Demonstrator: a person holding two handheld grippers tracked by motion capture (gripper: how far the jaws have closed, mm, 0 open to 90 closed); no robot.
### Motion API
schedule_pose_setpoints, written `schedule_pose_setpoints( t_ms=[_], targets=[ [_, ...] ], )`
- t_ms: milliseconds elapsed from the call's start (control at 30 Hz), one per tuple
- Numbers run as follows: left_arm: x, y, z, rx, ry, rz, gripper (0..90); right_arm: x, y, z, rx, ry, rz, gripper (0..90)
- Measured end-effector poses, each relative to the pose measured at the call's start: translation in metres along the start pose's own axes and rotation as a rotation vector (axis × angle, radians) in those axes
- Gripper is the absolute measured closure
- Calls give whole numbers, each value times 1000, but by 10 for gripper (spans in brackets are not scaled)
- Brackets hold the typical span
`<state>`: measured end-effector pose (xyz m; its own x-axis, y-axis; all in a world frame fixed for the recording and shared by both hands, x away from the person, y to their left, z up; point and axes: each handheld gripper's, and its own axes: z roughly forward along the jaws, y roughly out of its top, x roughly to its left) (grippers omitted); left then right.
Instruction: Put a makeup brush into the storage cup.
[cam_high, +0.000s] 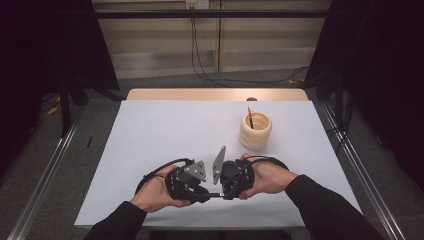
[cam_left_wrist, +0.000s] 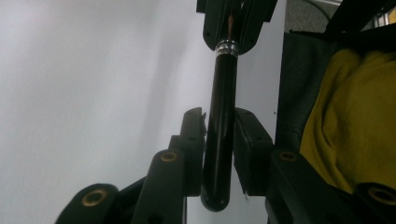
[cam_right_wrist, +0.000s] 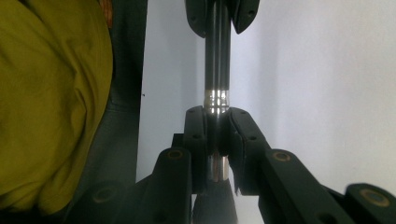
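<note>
A slim black pen (cam_left_wrist: 223, 102) with a silver ring spans the short gap between my two grippers, low over the front of the white table (cam_high: 165, 135). In the left gripper view, my left gripper (cam_left_wrist: 219, 122) is shut on the pen's rounded black end. My right gripper (cam_right_wrist: 217, 119) is shut on the other end, its pads just behind the silver ring (cam_right_wrist: 217, 100). From above, the left gripper (cam_high: 202, 195) and right gripper (cam_high: 225, 194) face each other, tips almost meeting, with the pen (cam_high: 215, 195) a thin bar between them.
A pale wooden ringed cup (cam_high: 255, 131) stands at the back right of the table with a pencil (cam_high: 249, 117) upright in it. The person's yellow garment (cam_left_wrist: 355, 121) sits just past the table's near edge. Dark curtains flank the table.
</note>
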<state>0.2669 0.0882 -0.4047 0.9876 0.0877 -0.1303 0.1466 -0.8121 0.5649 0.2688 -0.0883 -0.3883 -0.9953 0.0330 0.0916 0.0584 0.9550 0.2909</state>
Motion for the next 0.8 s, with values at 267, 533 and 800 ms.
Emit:
schedule_pose_setpoints(
  t_ms=[267, 533, 800],
  targets=[
    [0, 1, 4, 16, 2, 8, 781, 0, -1, 1, 10, -5, 2, 783],
    [-1, 1, 6, 11, -26, 11, 794, -1, -5, 3, -12, -4, -36, 779],
    [1, 0, 3, 6, -80, 3, 796, -1, -8, -1, -32, 23, -16, 767]
  ],
)
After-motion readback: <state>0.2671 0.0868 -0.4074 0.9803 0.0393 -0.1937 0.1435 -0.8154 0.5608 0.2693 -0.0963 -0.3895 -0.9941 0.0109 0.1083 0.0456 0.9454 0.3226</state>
